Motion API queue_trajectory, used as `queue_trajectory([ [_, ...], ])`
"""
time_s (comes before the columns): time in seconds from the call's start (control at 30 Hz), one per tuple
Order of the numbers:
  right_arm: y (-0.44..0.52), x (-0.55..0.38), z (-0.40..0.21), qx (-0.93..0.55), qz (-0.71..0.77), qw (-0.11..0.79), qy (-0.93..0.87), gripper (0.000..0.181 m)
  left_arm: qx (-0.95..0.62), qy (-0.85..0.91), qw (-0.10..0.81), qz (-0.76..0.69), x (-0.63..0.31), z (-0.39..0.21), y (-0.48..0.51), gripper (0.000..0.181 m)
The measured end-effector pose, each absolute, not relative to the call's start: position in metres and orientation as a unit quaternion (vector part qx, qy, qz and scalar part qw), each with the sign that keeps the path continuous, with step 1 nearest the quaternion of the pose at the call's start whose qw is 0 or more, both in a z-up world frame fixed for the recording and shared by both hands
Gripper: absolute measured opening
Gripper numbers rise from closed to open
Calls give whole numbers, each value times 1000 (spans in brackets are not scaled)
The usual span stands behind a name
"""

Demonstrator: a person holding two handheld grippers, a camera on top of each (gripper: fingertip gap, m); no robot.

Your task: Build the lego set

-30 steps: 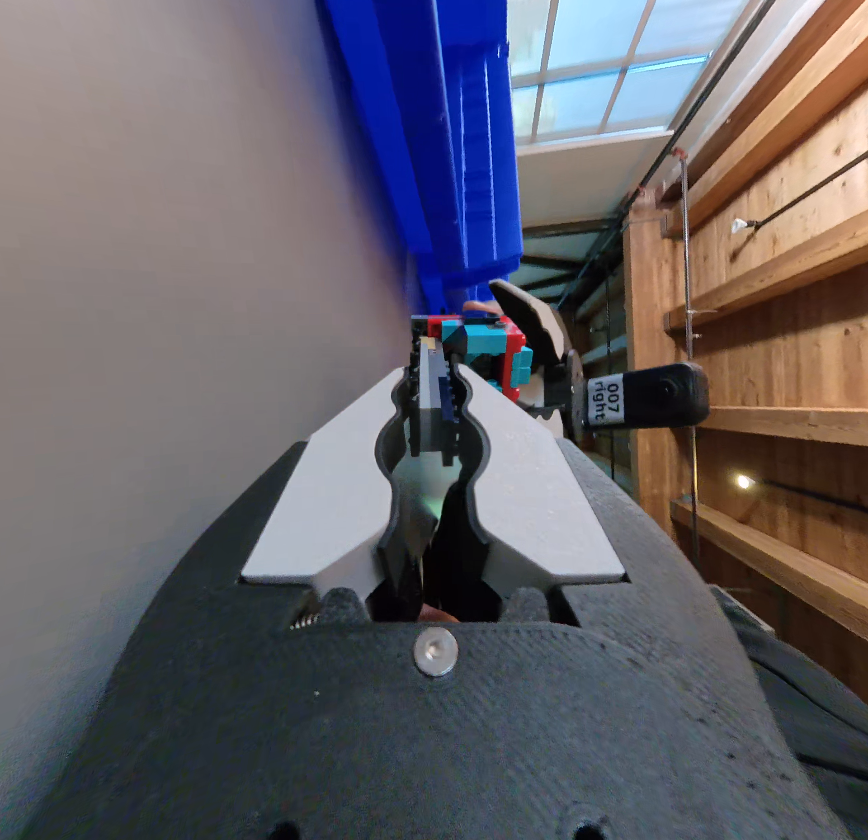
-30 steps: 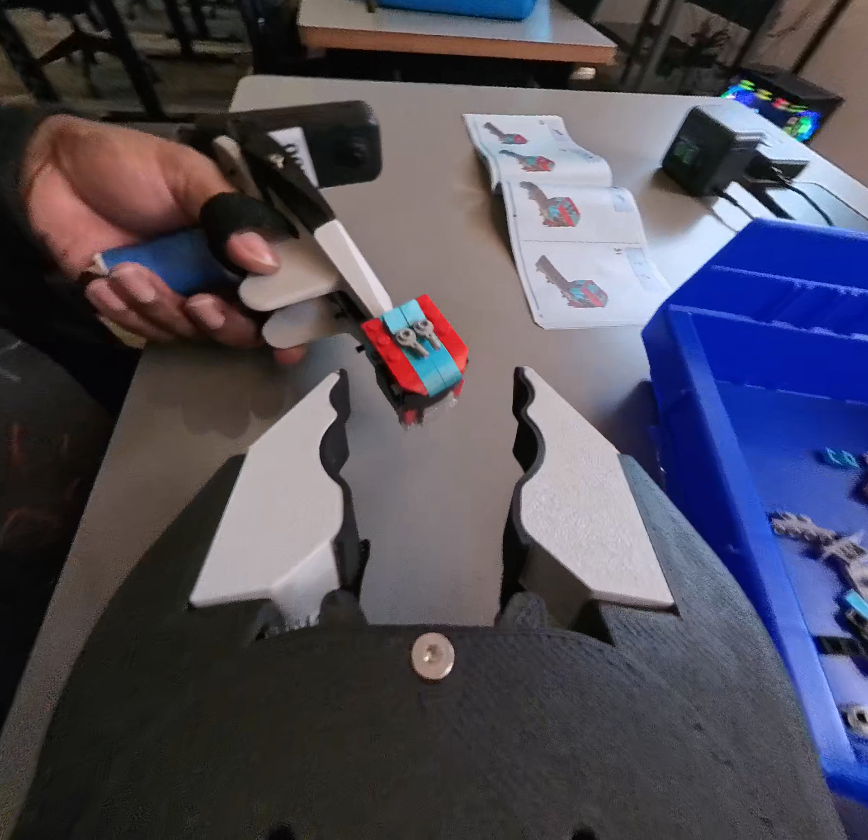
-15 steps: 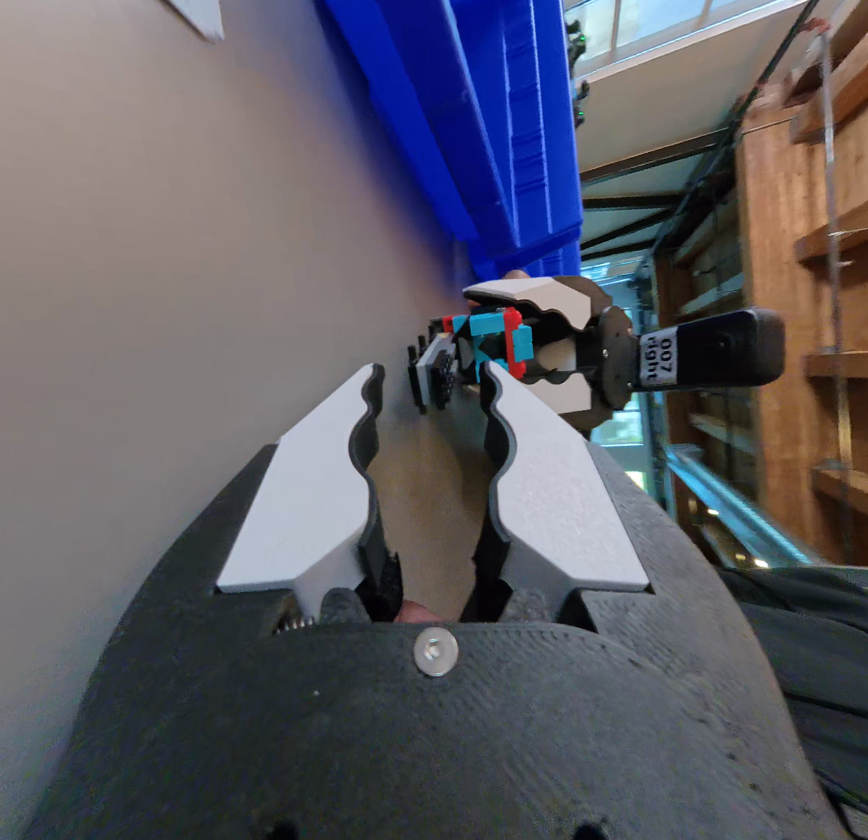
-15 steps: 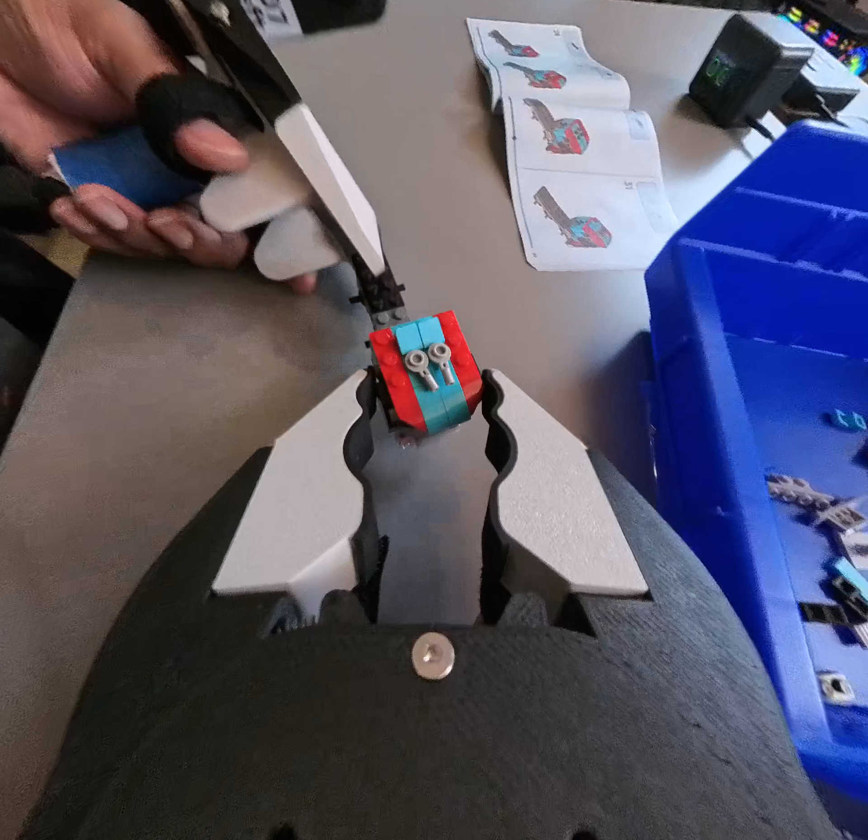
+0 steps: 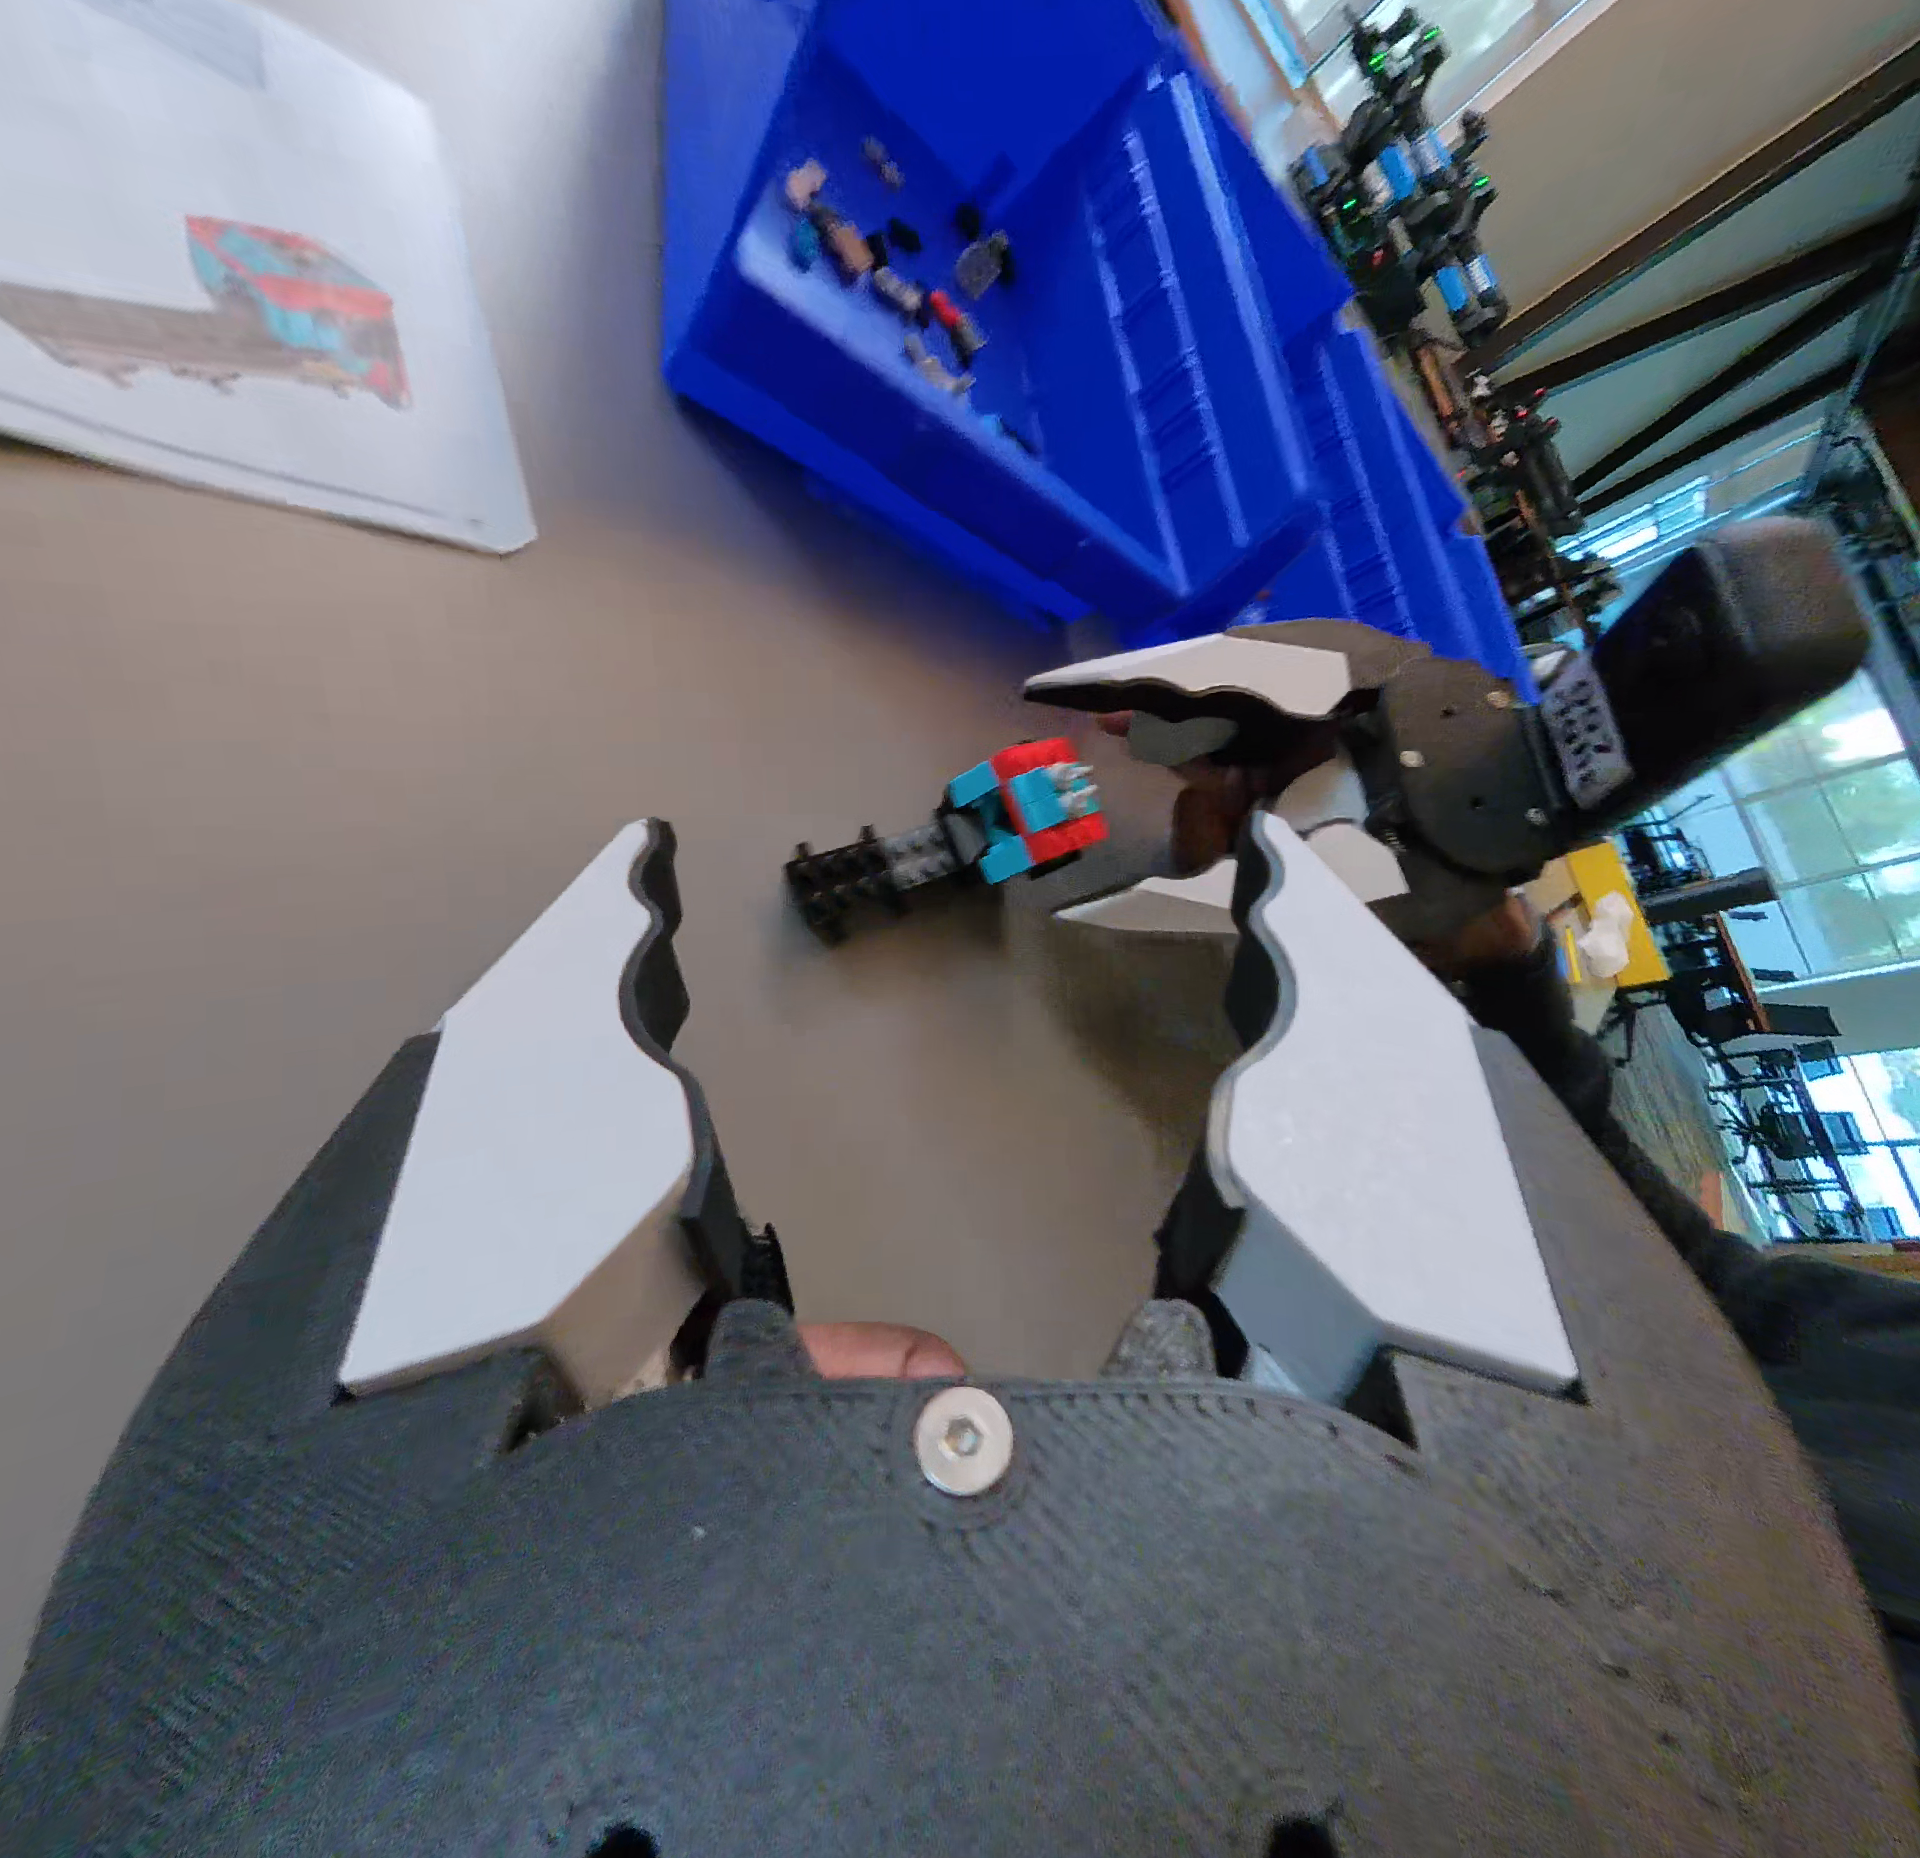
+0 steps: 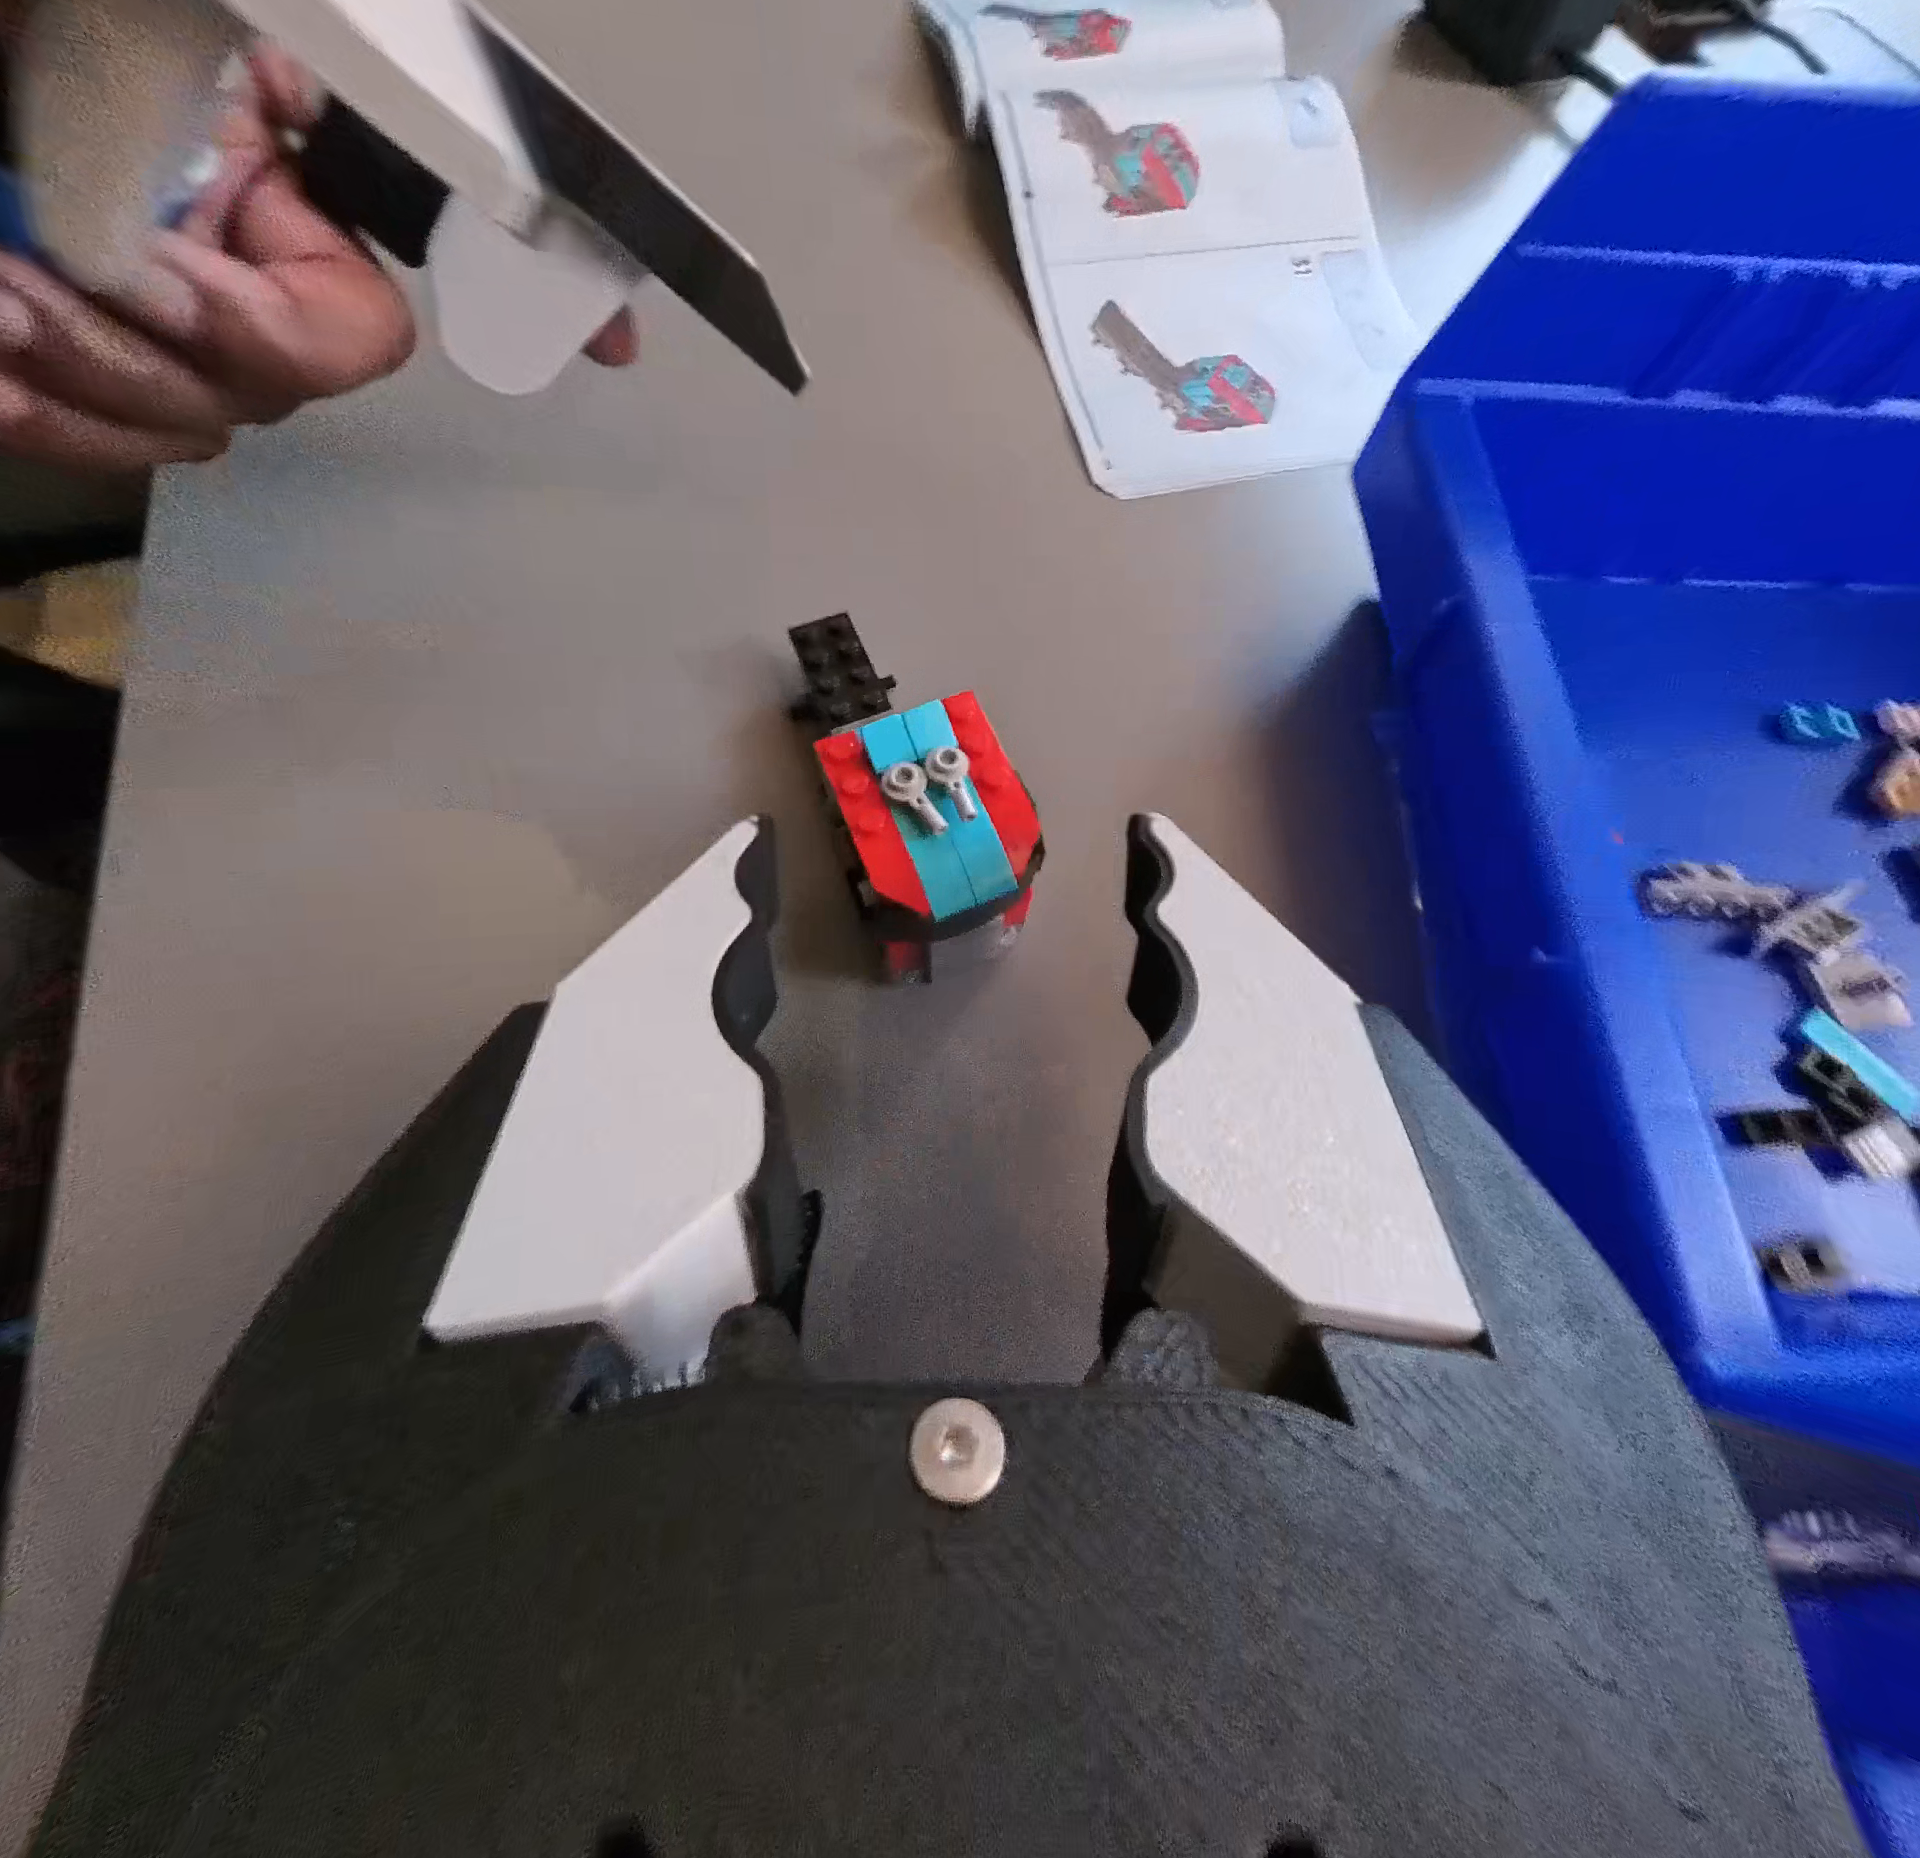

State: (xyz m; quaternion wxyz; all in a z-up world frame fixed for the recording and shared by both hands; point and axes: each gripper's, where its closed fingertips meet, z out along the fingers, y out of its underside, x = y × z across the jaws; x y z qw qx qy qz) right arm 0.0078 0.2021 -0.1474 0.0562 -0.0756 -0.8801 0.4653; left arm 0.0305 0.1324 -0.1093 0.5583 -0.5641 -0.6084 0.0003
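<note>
The lego model (image 6: 920, 821) sits on the table (image 6: 499, 665), touching neither gripper. The right gripper (image 6: 945, 842) is just behind it with its fingers spread, one to each side of the model's near end. The model's flat tail points away from it. In the right wrist view the left gripper (image 6: 623, 281) is up above the table, to the far left, well apart from the model. The booklet (image 6: 1164, 208) lies on the table beyond the model. The bin (image 6: 1475, 769) stands to the right of the model. Small loose pieces (image 6: 1808, 977) lie in the bin.
</note>
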Motion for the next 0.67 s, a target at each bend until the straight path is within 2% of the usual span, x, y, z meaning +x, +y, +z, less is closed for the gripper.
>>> queue_trajectory([
  [0.17,225,1,-134,-147,387,97,-905,66,-593,-534,602,39,33,-35,157,117],
  [0.33,248,-22,-118,-213,274,190,-918,63,-581,-483,654,28,39,42,198,118],
  [0.47,262,-41,-108,-222,172,294,-914,63,-583,-496,643,30,43,38,228,117],
  [0.67,266,-42,-98,-192,82,366,-907,64,-588,-516,621,48,53,17,227,114],
])
